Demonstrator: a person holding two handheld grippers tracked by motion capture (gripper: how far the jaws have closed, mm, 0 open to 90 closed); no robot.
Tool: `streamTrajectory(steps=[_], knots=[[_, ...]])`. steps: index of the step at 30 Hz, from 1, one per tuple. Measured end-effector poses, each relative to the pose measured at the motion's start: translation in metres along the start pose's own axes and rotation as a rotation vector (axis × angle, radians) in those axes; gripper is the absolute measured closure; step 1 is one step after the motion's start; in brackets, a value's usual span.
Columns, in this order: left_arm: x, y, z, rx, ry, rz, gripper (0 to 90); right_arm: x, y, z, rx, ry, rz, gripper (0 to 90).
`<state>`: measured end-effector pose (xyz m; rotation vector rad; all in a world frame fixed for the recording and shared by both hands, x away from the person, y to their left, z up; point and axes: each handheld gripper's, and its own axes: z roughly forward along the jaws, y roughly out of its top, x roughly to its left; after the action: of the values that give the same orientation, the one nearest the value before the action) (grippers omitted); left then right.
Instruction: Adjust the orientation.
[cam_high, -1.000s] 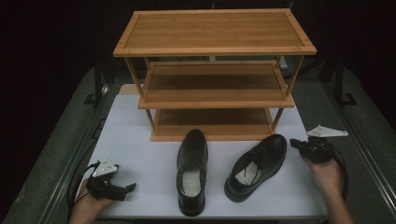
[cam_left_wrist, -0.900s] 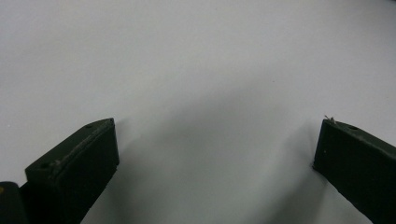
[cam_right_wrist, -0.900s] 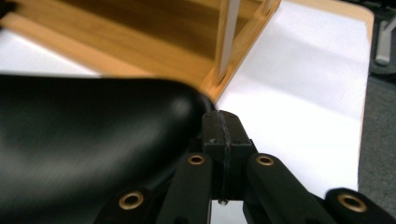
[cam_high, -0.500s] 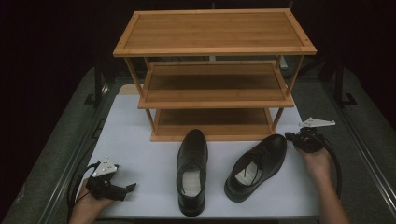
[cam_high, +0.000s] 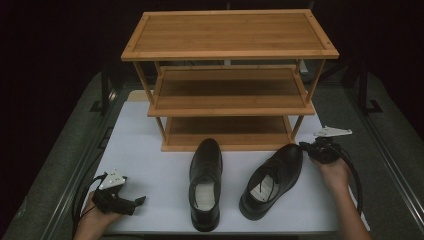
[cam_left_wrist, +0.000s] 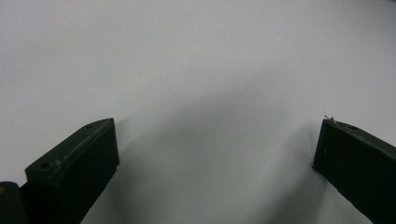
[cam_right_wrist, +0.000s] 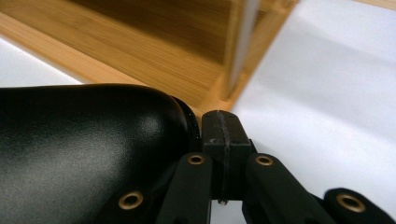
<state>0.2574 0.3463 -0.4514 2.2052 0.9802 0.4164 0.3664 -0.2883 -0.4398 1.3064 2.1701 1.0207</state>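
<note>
Two black leather shoes stand on the white table top (cam_high: 150, 150), toes toward a three-tier wooden shoe rack (cam_high: 230, 90). The left shoe (cam_high: 205, 182) points straight at the rack; the right shoe (cam_high: 272, 175) is angled to the right. My right gripper (cam_high: 304, 146) is shut with nothing between its jaws, its tip right beside the right shoe's toe. In the right gripper view the shut tip (cam_right_wrist: 223, 131) sits against the glossy toe (cam_right_wrist: 84, 149). My left gripper (cam_high: 136, 202) rests at the near left, open over bare table (cam_left_wrist: 217, 144).
The rack's bottom shelf (cam_right_wrist: 140, 56) and its front right leg (cam_right_wrist: 240, 46) stand just beyond the right shoe's toe. Dark grey surfaces (cam_high: 65, 165) flank the white top on both sides. Cables trail from both grippers.
My right gripper has moved left and a little farther away, closing in on the right shoe's toe. The left hand and both shoes have stayed put.
</note>
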Motion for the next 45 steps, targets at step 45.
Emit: streamTrajectory(steps=[45], knots=[[0.0,0.0,0.0,0.0,0.001,0.001,0.0,0.065,-0.023,-0.062,-0.013,0.189,-0.145,90.0]])
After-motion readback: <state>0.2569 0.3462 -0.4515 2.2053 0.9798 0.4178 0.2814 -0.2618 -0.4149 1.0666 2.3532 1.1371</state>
